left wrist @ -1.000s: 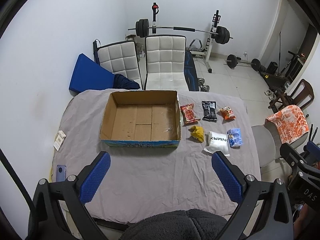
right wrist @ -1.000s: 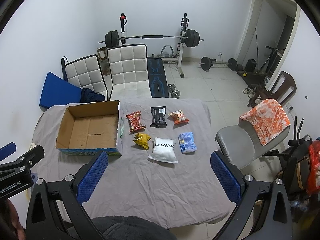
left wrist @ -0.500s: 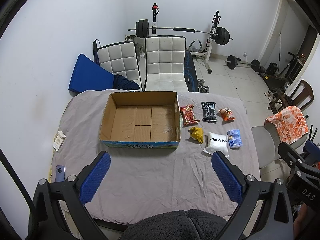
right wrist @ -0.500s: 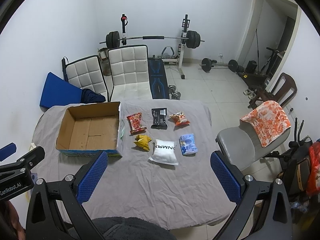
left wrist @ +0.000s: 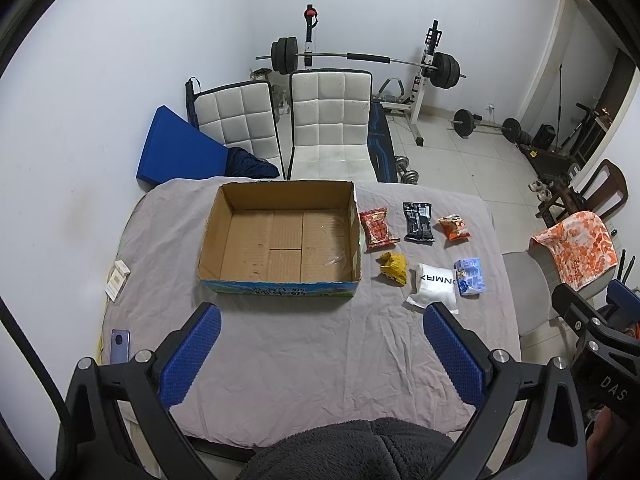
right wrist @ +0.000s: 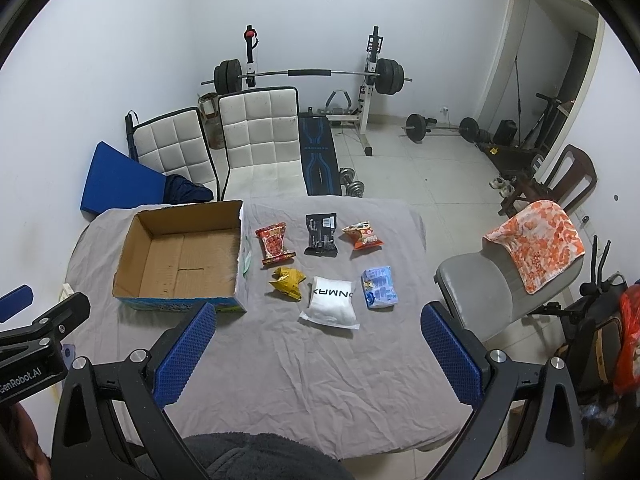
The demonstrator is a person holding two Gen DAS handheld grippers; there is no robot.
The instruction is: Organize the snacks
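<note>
We hold our left tongs (left wrist: 320,344) spread wide above the near part of the counter (left wrist: 320,360), nothing between the blue pads. Our right tongs (right wrist: 318,344) are spread just as wide and also hold nothing; they hang over the near right part of the grey cloth.

Ahead of the left tongs sits the cardboard box (left wrist: 280,236), open at the top and with only bare cardboard showing inside (a scrap of clear tape glints on its floor). All six snacks lie on the cloth to the right of the box, outside it. In the far row, from the box outward, we see the red packet (right wrist: 275,243), just beside the box wall, then the black packet (right wrist: 321,235), then the orange packet (right wrist: 362,236). In the near row lie the crumpled yellow packet (right wrist: 288,282), the white pouch (right wrist: 331,302) with black lettering, and the light blue packet (right wrist: 379,288), which touches or nearly touches the white pouch in the left view.

At the counter's left edge lie a small white box (left wrist: 117,280) and a phone (left wrist: 119,346). Beyond the counter stand two white padded chairs (left wrist: 328,120) and a barbell rack (left wrist: 360,60); a grey chair with an orange patterned towel (right wrist: 536,240) stands to the right.
</note>
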